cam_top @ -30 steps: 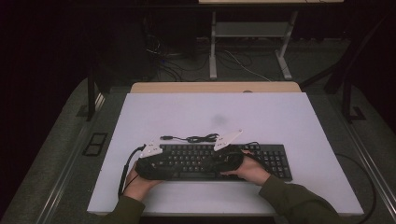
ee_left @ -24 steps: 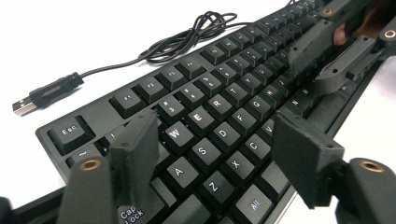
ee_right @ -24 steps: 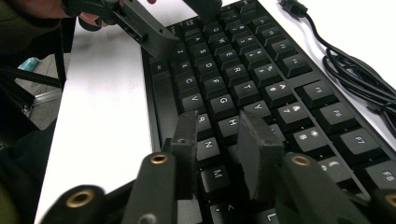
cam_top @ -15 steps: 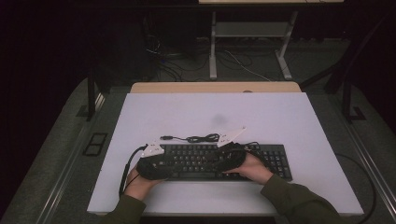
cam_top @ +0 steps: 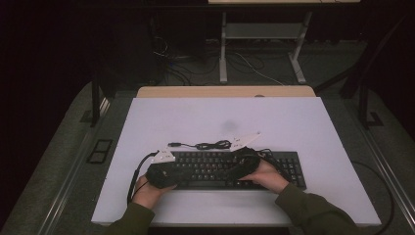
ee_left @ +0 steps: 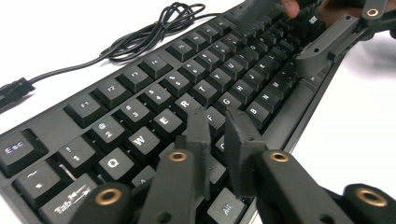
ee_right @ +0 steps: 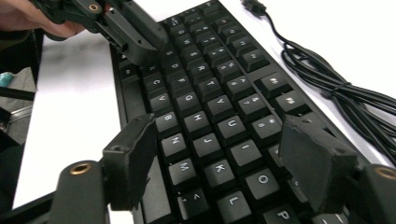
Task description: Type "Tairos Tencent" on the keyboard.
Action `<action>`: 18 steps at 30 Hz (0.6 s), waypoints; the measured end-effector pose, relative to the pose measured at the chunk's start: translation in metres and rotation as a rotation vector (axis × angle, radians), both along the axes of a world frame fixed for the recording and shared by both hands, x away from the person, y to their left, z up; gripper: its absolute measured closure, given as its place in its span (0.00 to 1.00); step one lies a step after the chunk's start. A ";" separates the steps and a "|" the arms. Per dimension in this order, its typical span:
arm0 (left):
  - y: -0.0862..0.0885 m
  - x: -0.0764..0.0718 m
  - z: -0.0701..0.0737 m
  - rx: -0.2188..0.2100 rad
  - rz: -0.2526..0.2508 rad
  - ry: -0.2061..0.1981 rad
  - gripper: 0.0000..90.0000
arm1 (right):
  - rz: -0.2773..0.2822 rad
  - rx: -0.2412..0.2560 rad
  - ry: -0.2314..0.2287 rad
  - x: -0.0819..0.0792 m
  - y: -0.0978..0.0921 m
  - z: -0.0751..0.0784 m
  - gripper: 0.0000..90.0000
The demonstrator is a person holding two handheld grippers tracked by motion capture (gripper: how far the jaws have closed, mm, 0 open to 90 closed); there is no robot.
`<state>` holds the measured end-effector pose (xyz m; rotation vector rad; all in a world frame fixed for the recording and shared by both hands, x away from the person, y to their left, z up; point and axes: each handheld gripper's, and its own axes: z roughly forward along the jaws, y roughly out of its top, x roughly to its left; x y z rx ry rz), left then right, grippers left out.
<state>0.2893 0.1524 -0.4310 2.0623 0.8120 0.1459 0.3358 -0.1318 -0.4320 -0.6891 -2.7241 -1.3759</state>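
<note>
The left tool (ee_left: 215, 140) is hovering low over the left end of the black keyboard (cam_top: 230, 169), its two jaws drawn almost together with only a thin gap between them, gripping nothing; the tips are sitting just above the keys around D and F. In the high view the same left tool (cam_top: 164, 171) is lying across the keyboard's left end, with the person's left hand (cam_top: 147, 192) wrapped around it from the near side. The right tool (ee_right: 224, 163) is poised over the middle of the keyboard with its jaws spread wide apart, empty, the letter keys from N and M up to O and P showing between them. From above, the right tool (cam_top: 247, 161) is resting over the keys with the right hand (cam_top: 266, 175) behind it. The keyboard is lying flat on the white tabletop (cam_top: 293, 122), close to the near edge and roughly centred between the left and right edges. Its black cable (cam_top: 205, 145) is lying loosely bundled on the tabletop just beyond the keyboard's far edge, its plug end pointing toward the left edge.
</note>
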 end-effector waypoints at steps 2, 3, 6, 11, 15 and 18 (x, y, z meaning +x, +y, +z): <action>-0.002 0.001 0.000 0.002 -0.013 0.003 0.95 | -0.010 -0.006 0.000 0.000 -0.001 0.000 0.28; -0.002 0.001 0.000 0.004 -0.021 0.006 0.97 | -0.016 -0.007 -0.005 0.000 -0.002 0.000 0.28; -0.005 0.002 0.000 0.008 -0.034 0.015 0.99 | -0.025 -0.013 -0.007 0.000 -0.004 0.000 0.25; -0.009 0.004 -0.002 0.015 -0.051 0.019 0.99 | -0.042 -0.026 -0.017 0.000 -0.006 0.000 0.21; -0.012 0.005 -0.003 0.024 -0.063 0.020 0.99 | -0.051 -0.026 -0.027 -0.001 -0.008 0.001 0.20; -0.013 0.005 -0.003 0.030 -0.066 0.024 0.99 | -0.060 -0.026 -0.031 -0.002 -0.010 0.001 0.18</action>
